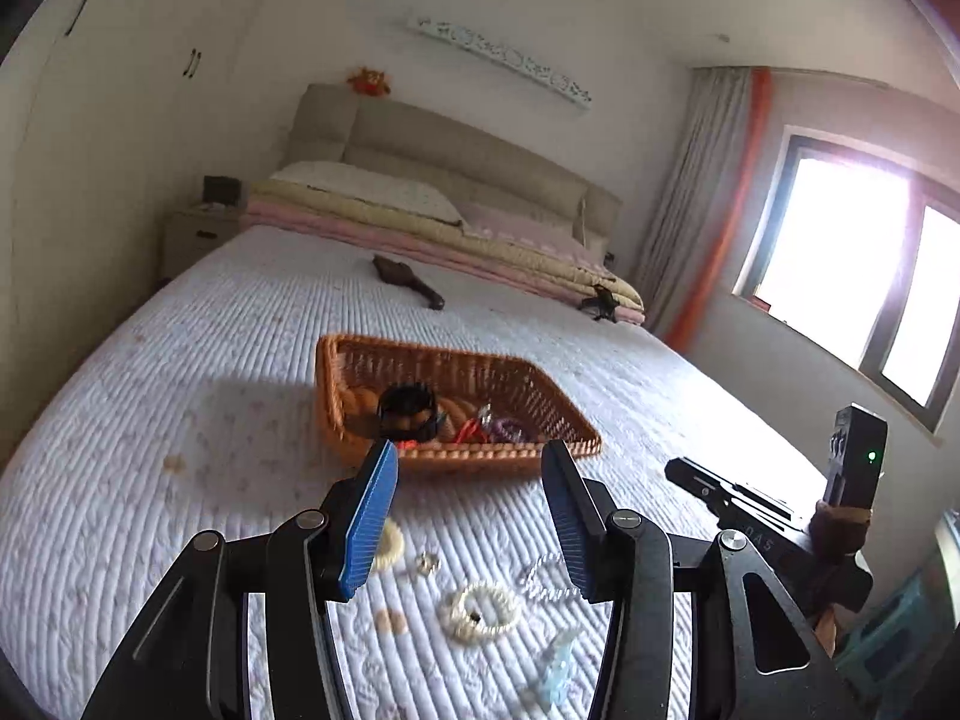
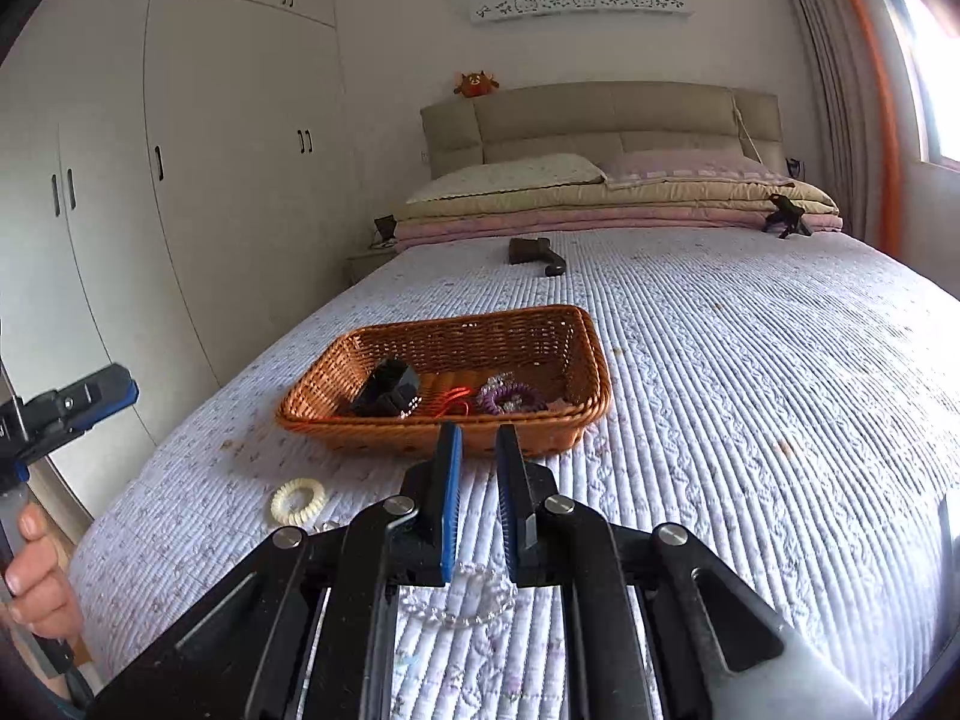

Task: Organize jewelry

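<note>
Lying flat on the quilt [image 1: 180,360] near the basket [image 1: 336,384], the pearl bracelet [image 1: 480,609] looks light, limp and slippery, best pinched across its beaded rim, a ring with no long axis; left gripper [image 1: 471,525] spread empty, right gripper [image 2: 480,501] clenched, seemingly empty.

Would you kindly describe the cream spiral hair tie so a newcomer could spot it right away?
Start at the wicker basket in the middle of the quilted bed. On the quilt in front of the basket's left corner lies the cream spiral hair tie. Unlike the clear bead bracelet nearby, it is an opaque, pale yellow coil and lies furthest left.
</note>
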The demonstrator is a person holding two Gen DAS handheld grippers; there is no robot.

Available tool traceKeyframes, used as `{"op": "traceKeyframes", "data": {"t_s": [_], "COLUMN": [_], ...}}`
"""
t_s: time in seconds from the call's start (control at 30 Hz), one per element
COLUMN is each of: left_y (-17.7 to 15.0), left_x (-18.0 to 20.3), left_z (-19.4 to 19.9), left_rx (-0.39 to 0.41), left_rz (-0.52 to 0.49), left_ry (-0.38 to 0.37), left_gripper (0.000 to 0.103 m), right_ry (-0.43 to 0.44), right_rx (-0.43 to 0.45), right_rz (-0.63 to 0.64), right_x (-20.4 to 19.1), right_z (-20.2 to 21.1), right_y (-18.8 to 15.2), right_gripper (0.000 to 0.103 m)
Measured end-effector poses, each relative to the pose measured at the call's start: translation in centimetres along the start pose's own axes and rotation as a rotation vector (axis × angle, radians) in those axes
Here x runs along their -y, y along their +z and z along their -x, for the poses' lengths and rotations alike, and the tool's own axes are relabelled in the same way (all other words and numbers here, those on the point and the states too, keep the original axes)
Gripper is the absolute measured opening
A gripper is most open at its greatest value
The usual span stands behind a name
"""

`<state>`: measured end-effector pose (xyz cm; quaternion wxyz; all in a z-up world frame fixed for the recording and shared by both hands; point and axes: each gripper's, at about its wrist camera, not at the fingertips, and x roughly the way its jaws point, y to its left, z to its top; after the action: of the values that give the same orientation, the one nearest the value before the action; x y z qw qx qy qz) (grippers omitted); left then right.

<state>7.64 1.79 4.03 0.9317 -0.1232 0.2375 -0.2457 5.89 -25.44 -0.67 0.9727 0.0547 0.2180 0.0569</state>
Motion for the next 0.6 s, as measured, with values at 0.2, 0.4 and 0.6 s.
{"op": "traceKeyframes", "data": {"t_s": [0.2, 0.4, 0.6], "left_y": [-2.3, -3.9, -5.8], "left_x": [-0.5, -1.4, -1.8], "left_z": [-1.6, -4.6, -7.7], "left_rx": [-0.067, -0.193, -0.299], "left_rz": [0.003, 0.045, 0.089], "left_ry": [0.0, -0.053, -0.061], "left_gripper": [0.051, 0.051, 0.049], "right_ry": [0.007, 0.001, 0.004], "right_rx": [-0.024, -0.073, -0.101], "right_rz": [0.011, -0.004, -0.005], "right_x": [0.1, 0.9, 1.0], "right_z": [-1.1, -2.4, -3.1], "right_y": [-1.6, -2.6, -3.1], "right_gripper": [0.014, 0.013, 0.013]}}
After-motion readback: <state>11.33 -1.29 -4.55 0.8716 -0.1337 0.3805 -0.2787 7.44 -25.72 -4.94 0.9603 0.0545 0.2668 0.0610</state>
